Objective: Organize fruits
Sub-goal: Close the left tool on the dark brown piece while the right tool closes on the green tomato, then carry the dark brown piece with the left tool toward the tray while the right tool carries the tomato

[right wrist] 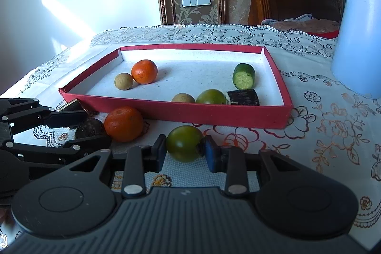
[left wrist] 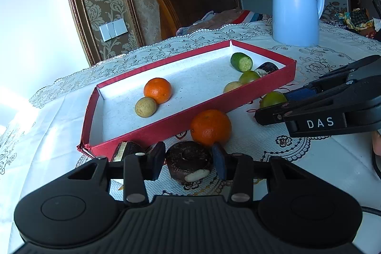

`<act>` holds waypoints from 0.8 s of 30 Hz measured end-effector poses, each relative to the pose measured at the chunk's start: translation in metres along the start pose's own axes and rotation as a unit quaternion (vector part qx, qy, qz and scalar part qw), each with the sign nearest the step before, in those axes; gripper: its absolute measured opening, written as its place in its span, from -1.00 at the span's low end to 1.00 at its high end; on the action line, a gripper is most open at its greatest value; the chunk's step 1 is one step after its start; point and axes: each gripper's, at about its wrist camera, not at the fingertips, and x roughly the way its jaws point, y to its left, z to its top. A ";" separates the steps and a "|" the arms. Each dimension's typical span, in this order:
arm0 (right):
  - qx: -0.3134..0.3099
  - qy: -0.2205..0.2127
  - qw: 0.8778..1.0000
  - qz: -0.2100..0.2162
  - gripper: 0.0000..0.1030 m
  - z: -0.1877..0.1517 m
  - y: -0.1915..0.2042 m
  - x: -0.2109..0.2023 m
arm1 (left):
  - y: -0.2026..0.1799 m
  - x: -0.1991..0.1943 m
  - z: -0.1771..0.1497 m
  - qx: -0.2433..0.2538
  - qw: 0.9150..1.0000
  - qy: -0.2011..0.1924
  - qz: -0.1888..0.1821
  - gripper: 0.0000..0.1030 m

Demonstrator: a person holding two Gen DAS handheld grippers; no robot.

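My right claw (right wrist: 183,154) is clamped on a green fruit (right wrist: 184,143) on the counter (right wrist: 321,158), just in front of the red tray (right wrist: 214,114). My left claw (left wrist: 188,161) straddles a dark brown fruit (left wrist: 188,156); can't tell if the pads press it. An orange (left wrist: 210,127) sits just beyond, against the tray wall. Inside the tray: another orange (right wrist: 144,71), cucumber pc (right wrist: 243,76), other fruit. Kettle (left wrist: 296,6) behind.
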 end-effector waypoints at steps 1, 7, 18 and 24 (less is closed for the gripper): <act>0.001 -0.001 1.000 -0.001 -0.39 0.000 0.000 0.000 | 0.001 0.001 0.000 0.000 1.000 0.000 0.000 -0.18; 0.001 -0.007 1.000 -0.006 -0.39 0.000 -0.001 -0.002 | 0.001 0.001 0.000 -0.001 1.000 0.000 0.000 -0.18; 0.002 -0.008 1.000 -0.007 -0.39 0.000 -0.001 -0.002 | 0.001 -0.002 0.000 -0.001 1.000 -0.006 -0.004 -0.18; 0.003 -0.014 1.000 -0.008 -0.39 0.000 -0.001 -0.004 | 0.001 -0.008 -0.001 0.000 1.000 -0.019 -0.010 -0.18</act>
